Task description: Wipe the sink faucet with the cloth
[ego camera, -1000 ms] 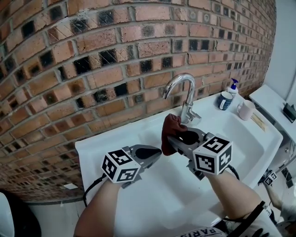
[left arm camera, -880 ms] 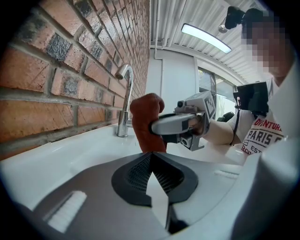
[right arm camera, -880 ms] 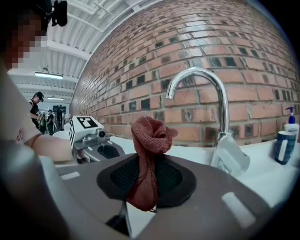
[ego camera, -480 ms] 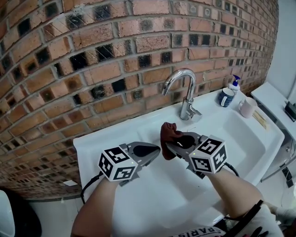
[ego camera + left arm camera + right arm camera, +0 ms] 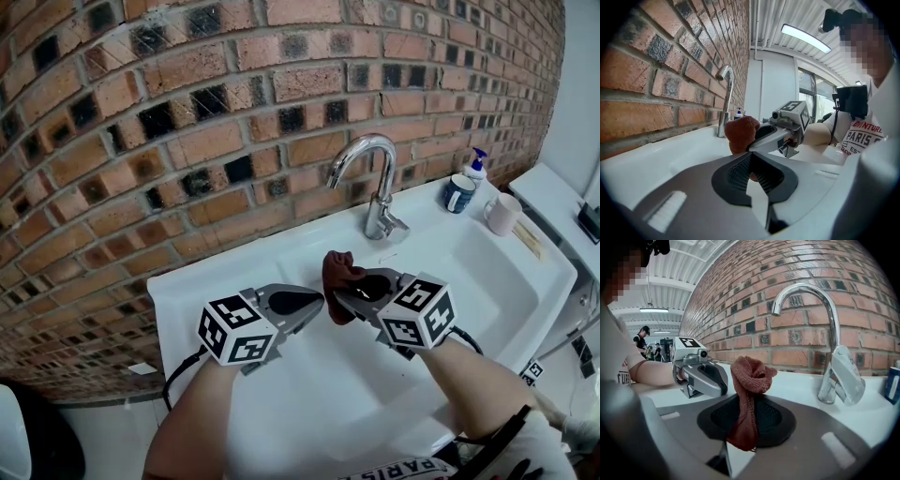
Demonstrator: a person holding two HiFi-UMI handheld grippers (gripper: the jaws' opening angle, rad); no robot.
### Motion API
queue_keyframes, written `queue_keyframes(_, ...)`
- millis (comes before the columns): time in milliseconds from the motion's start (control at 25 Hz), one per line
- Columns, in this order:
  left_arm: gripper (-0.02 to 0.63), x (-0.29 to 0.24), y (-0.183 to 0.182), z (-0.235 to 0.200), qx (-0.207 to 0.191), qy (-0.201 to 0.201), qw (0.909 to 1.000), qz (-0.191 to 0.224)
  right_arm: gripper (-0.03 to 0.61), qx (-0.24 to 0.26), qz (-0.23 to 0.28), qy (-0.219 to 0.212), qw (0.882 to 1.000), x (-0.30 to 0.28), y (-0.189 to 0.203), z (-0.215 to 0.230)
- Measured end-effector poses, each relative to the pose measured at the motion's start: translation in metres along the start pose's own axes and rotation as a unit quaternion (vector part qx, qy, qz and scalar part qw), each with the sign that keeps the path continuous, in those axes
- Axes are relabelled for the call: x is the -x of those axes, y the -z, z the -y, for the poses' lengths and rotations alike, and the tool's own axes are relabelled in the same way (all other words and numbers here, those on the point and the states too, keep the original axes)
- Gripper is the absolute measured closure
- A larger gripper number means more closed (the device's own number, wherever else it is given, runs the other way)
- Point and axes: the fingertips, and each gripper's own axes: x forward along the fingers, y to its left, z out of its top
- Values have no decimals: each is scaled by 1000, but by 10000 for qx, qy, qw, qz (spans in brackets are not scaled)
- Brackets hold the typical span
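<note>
A chrome gooseneck faucet (image 5: 375, 187) rises at the back rim of the white sink (image 5: 487, 281); it also shows in the right gripper view (image 5: 832, 348) and the left gripper view (image 5: 725, 101). My right gripper (image 5: 339, 292) is shut on a rust-brown knitted cloth (image 5: 339, 274), which bunches above its jaws (image 5: 749, 380) and hangs short of the faucet, over the basin. My left gripper (image 5: 317, 307) is shut with nothing in it, just left of the cloth (image 5: 740, 133).
A brick wall (image 5: 187, 141) runs behind the sink. A soap pump bottle (image 5: 475, 169), a dark blue cup (image 5: 458, 195) and a pale mug (image 5: 502, 216) stand on the rim at the right. A white counter (image 5: 562, 202) lies further right.
Both grippers and the cloth have drawn back from the faucet toward me and slightly left; the cloth stays held in the right gripper.
</note>
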Motion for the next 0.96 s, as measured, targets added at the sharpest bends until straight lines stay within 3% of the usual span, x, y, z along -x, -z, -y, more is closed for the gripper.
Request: queue_keyframes(960, 607, 1, -1, -1, -2, -14, 10000, -1, 491, 38, -13, -142, 9999, -3, -1, -5)
